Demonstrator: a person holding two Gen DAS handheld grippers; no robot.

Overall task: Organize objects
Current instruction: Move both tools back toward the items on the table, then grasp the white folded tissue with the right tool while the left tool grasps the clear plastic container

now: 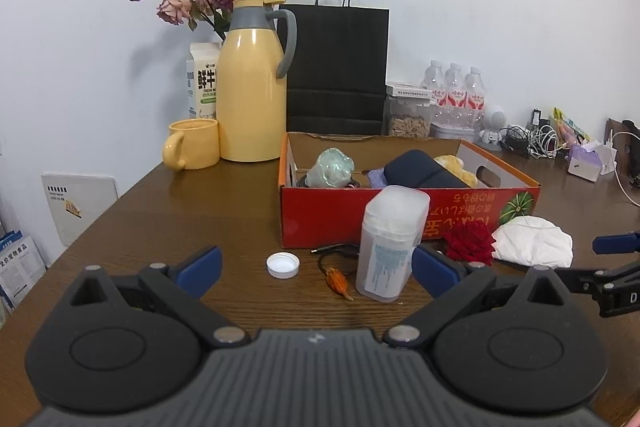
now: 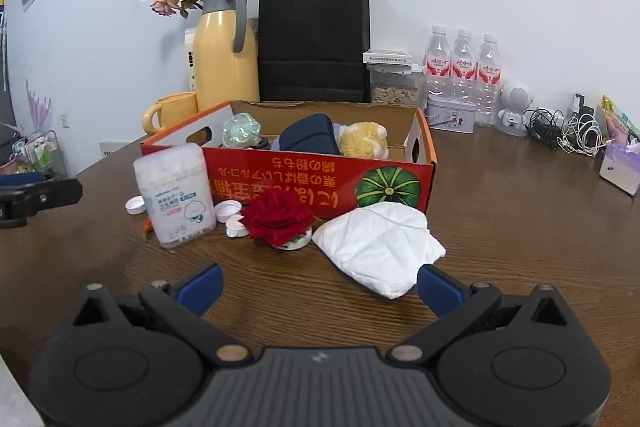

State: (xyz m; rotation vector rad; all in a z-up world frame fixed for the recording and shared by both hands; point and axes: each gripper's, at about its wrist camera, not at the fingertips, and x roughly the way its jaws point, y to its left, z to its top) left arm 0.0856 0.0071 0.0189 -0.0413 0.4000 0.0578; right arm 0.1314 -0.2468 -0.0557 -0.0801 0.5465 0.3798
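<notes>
**Cotton-swab box and loose bits in front of the red carton**

The milk carton [image 1: 203, 83] behind the yellow mug [image 1: 193, 143] reads "FRESH MILK" under large Chinese characters. The red cardboard box [image 2: 320, 183] carries upside-down yellow script and a green pumpkin picture; inside lie a dark pouch [image 2: 310, 139] and a yellow plush toy [image 2: 363, 140]. The clear cotton-swab box [image 2: 176, 193] stands on the bench [image 2: 520, 227] just in front of the red box, its label too small to read. Beside it sit white bottle caps [image 2: 228, 209], a red rose [image 2: 276, 217] and a crumpled white cloth [image 2: 380, 247]. Three water bottles [image 2: 463, 63] with red labels line the wall.

The left claw [image 1: 316, 269] is spread wide, empty, its right finger just beside the swab box. The right claw [image 2: 320, 291] is also spread wide, empty, near the cloth's edge.
</notes>
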